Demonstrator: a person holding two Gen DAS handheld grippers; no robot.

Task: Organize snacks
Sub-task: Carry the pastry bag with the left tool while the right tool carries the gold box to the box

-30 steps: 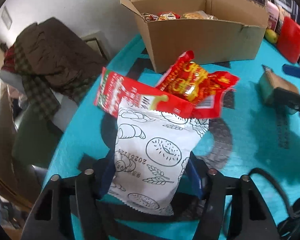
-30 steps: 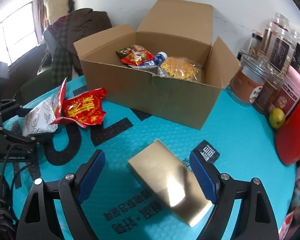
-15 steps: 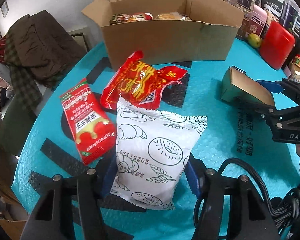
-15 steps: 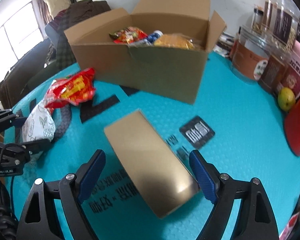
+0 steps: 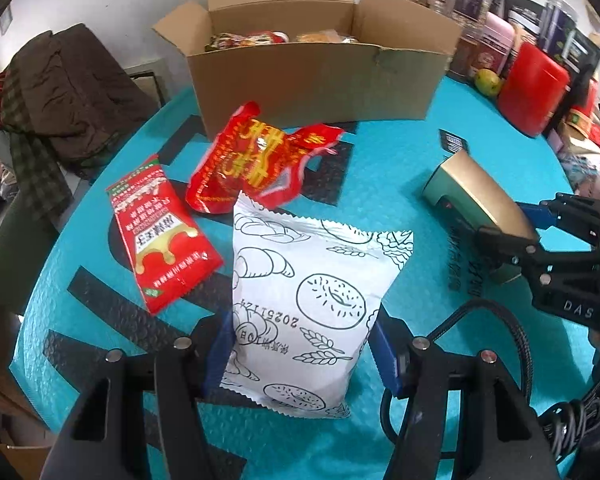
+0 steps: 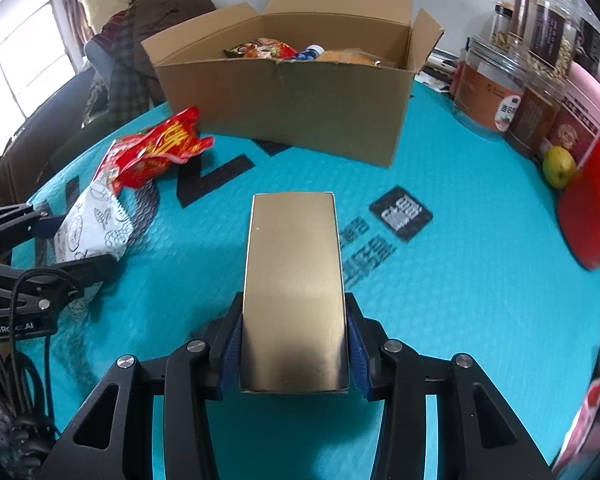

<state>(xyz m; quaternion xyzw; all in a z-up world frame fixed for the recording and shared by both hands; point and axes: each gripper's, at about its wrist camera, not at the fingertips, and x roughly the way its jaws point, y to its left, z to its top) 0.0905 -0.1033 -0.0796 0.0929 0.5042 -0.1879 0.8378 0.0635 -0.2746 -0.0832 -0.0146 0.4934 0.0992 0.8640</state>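
Note:
My left gripper point(image 5: 300, 350) is shut on a white snack bag point(image 5: 306, 300) printed with bread drawings, held just above the teal table. My right gripper point(image 6: 294, 344) is shut on a gold box point(image 6: 294, 288), its blue pads pressing both long sides. The gold box also shows in the left wrist view point(image 5: 478, 196). An open cardboard box point(image 6: 296, 100) with several snacks inside stands at the back. A crumpled red bag point(image 5: 256, 160) and a flat red packet point(image 5: 160, 232) lie on the table between the white bag and the carton.
Jars point(image 6: 496, 88), a pink container point(image 6: 580, 108), a red canister point(image 6: 592, 196) and a green fruit point(image 6: 558, 162) line the right edge. A black label card point(image 6: 400, 214) lies on the mat. A chair draped with dark clothes point(image 5: 64, 92) stands off the table's left side.
My right gripper has closed on the gold box, which now lies straight between its fingers. The left gripper has kept the white bag and swung so the carton is centred; the red packet lies flat.

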